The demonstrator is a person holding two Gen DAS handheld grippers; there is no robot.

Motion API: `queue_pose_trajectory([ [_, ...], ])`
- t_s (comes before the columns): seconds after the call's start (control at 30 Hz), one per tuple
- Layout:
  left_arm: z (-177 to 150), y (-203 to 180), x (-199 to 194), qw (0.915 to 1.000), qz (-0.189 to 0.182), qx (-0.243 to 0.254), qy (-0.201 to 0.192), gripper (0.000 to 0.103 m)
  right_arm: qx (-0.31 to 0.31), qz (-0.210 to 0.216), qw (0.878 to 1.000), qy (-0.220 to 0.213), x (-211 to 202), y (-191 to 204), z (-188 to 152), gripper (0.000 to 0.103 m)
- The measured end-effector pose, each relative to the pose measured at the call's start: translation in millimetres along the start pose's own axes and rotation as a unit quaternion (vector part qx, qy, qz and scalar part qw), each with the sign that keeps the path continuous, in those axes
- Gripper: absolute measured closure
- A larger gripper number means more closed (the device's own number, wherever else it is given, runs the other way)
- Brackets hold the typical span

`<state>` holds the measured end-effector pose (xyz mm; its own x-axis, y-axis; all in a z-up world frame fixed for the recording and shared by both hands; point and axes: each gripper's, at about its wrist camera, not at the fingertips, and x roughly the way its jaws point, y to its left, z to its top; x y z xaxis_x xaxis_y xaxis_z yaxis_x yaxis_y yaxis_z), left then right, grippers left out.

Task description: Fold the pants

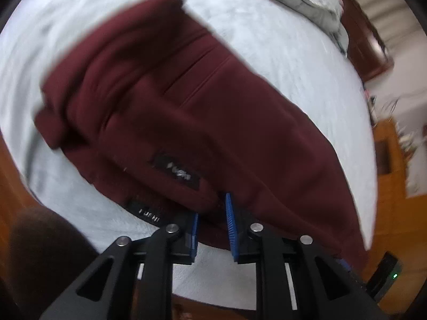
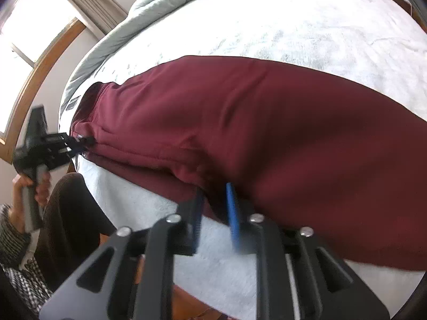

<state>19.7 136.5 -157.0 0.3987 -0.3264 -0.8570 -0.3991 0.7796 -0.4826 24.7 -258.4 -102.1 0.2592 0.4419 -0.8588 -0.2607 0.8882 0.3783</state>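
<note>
Maroon pants [image 1: 202, 112] lie on a bed with a white textured cover [image 1: 307, 61], near its front edge. Fabric is thick and soft, sweatpant type, doubled over itself in layers. Left wrist view: a black label [image 1: 178, 172] sewn on the cloth near the gripper, a second black tab [image 1: 145, 209] just below it at the cloth edge, lettering too blurred to read. A straight seam line [image 1: 198, 80] runs along the upper layer.

Long axis: in the right wrist view the pants [image 2: 253, 138] stretch across the bed edge as one long band, the narrower bunched end toward the left gripper [image 2: 80, 144], the broad end running off to the right. The front edge overhangs the cover [image 2: 320, 21] slightly and looks lifted.

Left gripper [image 1: 212, 213]: blue fingertips [image 1: 230, 218] are spread a little, with the maroon edge hanging between them; whether the pads truly pinch the cloth I cannot tell from its own view. In the right wrist view, its tips sit at the end of the pants, touching the cloth; a hand [image 2: 32, 186] holds its handle.

Right gripper [image 2: 214, 202]: blue fingers [image 2: 232, 208] apart, a fold of cloth dipping into the gap; grip not confirmed, picture motion-blurred.

A rumpled grey-green duvet [image 2: 149, 8] lies at the far side of the bed. Window with wooden frame [image 2: 40, 61] behind the left gripper.
</note>
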Motion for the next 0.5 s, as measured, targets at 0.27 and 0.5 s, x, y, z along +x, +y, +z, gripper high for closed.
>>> queue_pose_trajectory([
  [0.27, 12, 20, 4, 0.9978, -0.056, -0.035, -0.004, 0.067, -0.036, 0.005, 0.999, -0.032, -32, 64, -3, 0.032],
  [0.5, 39, 32, -16, 0.9955, -0.065, -0.069, -0.007, 0.047, -0.180, -0.055, 0.982, 0.008, 23, 131, 6, 0.031],
])
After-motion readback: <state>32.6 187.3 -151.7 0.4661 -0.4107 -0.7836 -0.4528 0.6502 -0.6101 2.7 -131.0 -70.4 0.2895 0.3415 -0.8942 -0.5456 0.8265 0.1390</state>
